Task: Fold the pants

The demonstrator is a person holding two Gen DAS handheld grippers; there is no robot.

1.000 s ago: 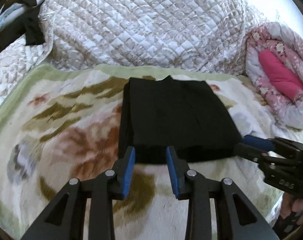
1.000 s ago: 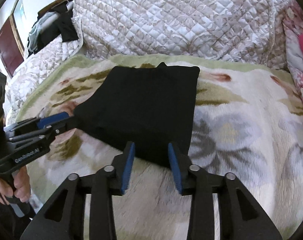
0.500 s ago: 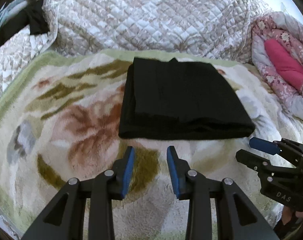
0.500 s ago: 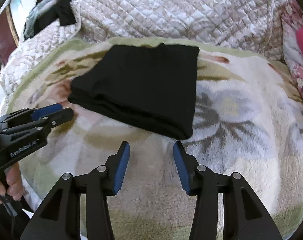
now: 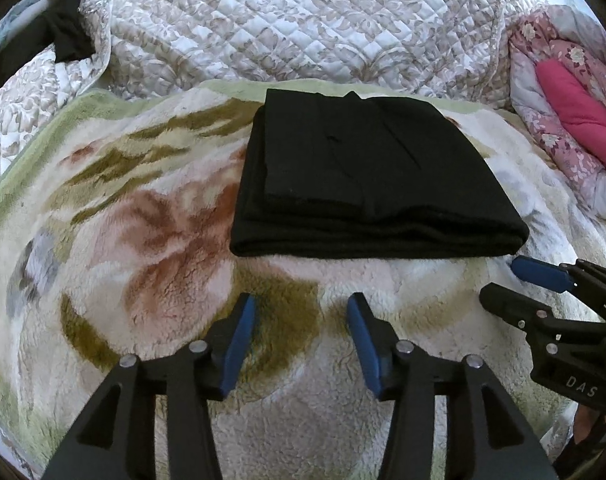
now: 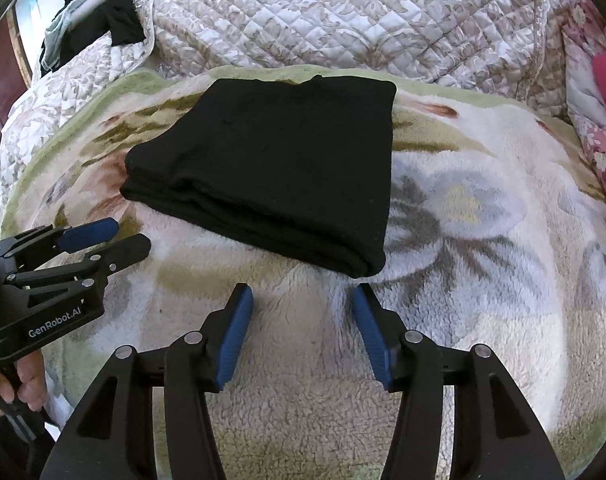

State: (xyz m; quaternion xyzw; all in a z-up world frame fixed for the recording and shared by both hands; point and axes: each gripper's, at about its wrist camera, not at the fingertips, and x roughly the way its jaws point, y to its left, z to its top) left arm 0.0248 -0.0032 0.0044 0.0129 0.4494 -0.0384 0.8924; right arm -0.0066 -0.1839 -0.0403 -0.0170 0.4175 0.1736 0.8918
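One pair of black pants (image 5: 367, 184), two grippers and one fleece blanket (image 5: 143, 240) with a flower print make up the working scene; behind them lie one quilted cover (image 5: 303, 20), one pink floral bundle (image 5: 563, 92) at the right edge of the left wrist view, and a heap of dark clothes (image 6: 103, 12) in the upper left of the right wrist view.

The left gripper (image 5: 301, 338) fills the lower centre of its own view and the right gripper (image 6: 301, 334) the lower centre of its own. The jaws of both are opening, with only blanket between the blue pads (image 5: 239, 344) and no cloth in either. A hand (image 6: 23, 384) shows at the lower left edge of the right wrist view, under the left gripper.

A second ago each gripper had the near edge of the pants between its pads, and that edge was lifted. Half a second ago the pants already lay flat and free, with the pads closer together than now. Since then both grippers have sunk a little and spread wider.

The pants sit in the upper centre of both views, on the blanket just beyond the pads and apart from them. They form a compact rectangle of several stacked layers, the rounded fold facing the grippers, the top smooth but for a small peak at the far edge.
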